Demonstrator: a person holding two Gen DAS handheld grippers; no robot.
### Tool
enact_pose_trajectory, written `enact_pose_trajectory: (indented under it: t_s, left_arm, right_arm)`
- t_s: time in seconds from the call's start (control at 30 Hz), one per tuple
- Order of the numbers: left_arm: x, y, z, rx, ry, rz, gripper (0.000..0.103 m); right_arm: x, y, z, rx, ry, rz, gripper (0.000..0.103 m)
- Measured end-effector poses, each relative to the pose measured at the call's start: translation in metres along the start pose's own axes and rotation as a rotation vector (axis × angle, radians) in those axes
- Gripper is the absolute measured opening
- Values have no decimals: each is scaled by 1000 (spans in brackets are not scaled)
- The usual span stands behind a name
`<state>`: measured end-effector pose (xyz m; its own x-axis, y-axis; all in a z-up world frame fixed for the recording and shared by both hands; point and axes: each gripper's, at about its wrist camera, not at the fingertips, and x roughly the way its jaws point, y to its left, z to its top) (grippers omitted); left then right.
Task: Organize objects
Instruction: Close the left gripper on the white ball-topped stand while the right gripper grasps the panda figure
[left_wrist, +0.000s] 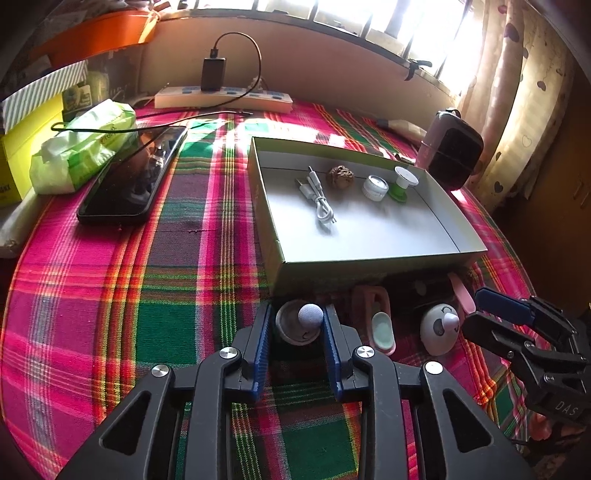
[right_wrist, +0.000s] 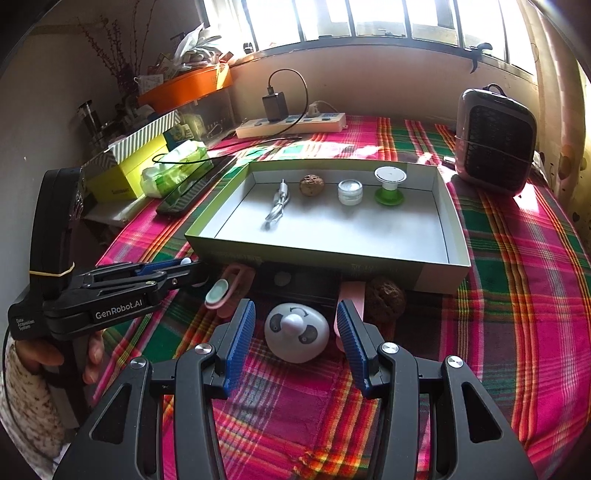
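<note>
On the plaid cloth in front of the box, my left gripper (left_wrist: 297, 334) is shut on a small round beige dish with a grey-white ball (left_wrist: 309, 316) on top; both blue pads touch its sides. From the right wrist view the left gripper (right_wrist: 186, 271) shows side-on. My right gripper (right_wrist: 295, 330) stands open around a white panda-faced dome (right_wrist: 296, 338), with a gap on each side. The right gripper (left_wrist: 480, 314) also shows in the left wrist view, beside the dome (left_wrist: 437, 330). The shallow box (right_wrist: 332, 266) holds a white cable (right_wrist: 277, 208), a walnut (right_wrist: 312, 184), a small jar (right_wrist: 350, 192) and a green spool (right_wrist: 389, 184).
A pink clip with a pale green pad (right_wrist: 221, 291), a second walnut (right_wrist: 384, 295) and a pink strip (right_wrist: 351, 291) lie along the box front. A phone (left_wrist: 122, 184), tissue pack (left_wrist: 81, 147) and power strip (left_wrist: 221, 98) sit left and behind; a heater (right_wrist: 495, 140) stands back right.
</note>
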<state>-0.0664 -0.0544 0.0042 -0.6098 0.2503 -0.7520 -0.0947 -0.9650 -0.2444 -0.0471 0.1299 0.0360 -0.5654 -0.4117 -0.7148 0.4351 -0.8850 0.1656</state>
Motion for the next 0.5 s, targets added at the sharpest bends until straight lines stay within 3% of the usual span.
enact_pose_trajectory:
  t_s: [0.5]
  left_arm:
    - [-5, 12, -4, -20, 4, 9, 25]
  right_arm:
    - [25, 13, -3, -88, 73, -58, 50]
